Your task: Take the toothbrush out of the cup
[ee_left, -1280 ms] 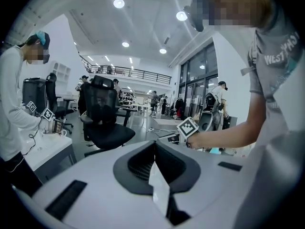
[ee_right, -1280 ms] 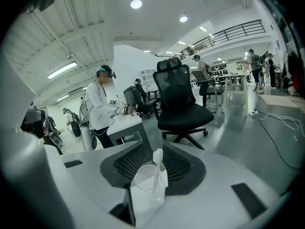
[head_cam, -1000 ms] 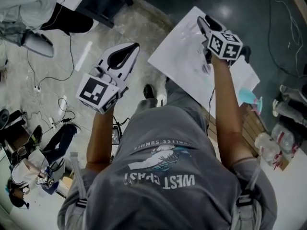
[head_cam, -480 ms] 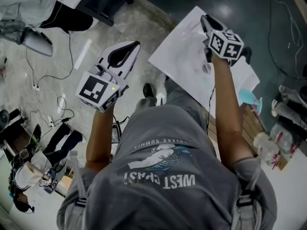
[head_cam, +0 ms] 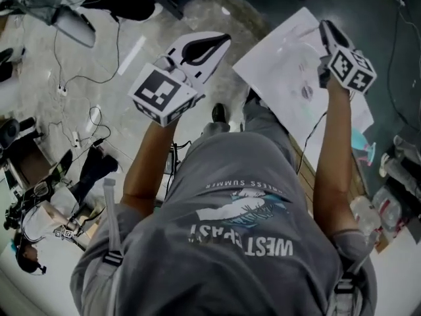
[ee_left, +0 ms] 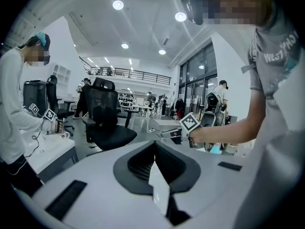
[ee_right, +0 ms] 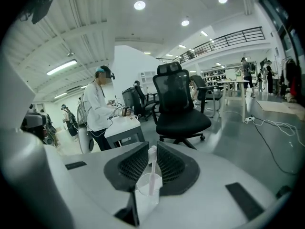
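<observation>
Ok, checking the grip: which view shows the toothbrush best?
Right gripper view, close up: the toothbrush stands in the cup, its head between the jaws, just closed, of the right hand-held gripper. Head and left gripper views don't show it clearly.

A black office chair [ee_right: 181,109] stands on the glossy grey floor [ee_right: 228,144], with white cables [ee_right: 267,124] trailing to its right. A person in white [ee_right: 96,109] stands at a white desk [ee_right: 125,127]. Ceiling lights [ee_right: 139,5] shine overhead, and a balcony railing [ee_right: 228,38] runs behind.
</observation>
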`<state>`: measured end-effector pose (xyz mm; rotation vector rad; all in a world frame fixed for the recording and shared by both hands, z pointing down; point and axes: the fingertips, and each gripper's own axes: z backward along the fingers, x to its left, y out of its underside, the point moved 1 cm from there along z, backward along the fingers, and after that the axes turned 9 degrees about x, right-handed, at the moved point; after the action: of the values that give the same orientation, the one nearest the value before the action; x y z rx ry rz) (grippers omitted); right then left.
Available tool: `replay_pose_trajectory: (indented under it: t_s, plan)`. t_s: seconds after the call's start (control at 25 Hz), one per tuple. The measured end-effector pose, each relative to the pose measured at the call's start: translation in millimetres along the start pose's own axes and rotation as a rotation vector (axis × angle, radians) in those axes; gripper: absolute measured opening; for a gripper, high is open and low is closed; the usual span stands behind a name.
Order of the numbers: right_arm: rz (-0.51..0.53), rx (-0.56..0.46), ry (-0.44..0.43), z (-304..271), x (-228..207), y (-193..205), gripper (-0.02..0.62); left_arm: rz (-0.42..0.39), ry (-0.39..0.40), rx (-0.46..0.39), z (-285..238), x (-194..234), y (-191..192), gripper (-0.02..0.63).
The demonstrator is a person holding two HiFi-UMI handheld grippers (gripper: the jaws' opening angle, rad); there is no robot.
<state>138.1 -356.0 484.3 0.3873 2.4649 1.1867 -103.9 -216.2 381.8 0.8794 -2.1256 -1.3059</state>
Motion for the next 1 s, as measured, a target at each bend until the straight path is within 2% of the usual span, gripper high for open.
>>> replay_pose_trajectory:
  t_s: [0.4,1.0]
  plan:
    - [0.008,-0.069,0.043,41,10,-21,0.066,-0.058,-0.012,-0.016,28,8,-7,0.0]
    - [-0.005,-0.133,0.109,87,24,-26,0.069,-0.098,0.032,-0.055,48,4,-16,0.0]
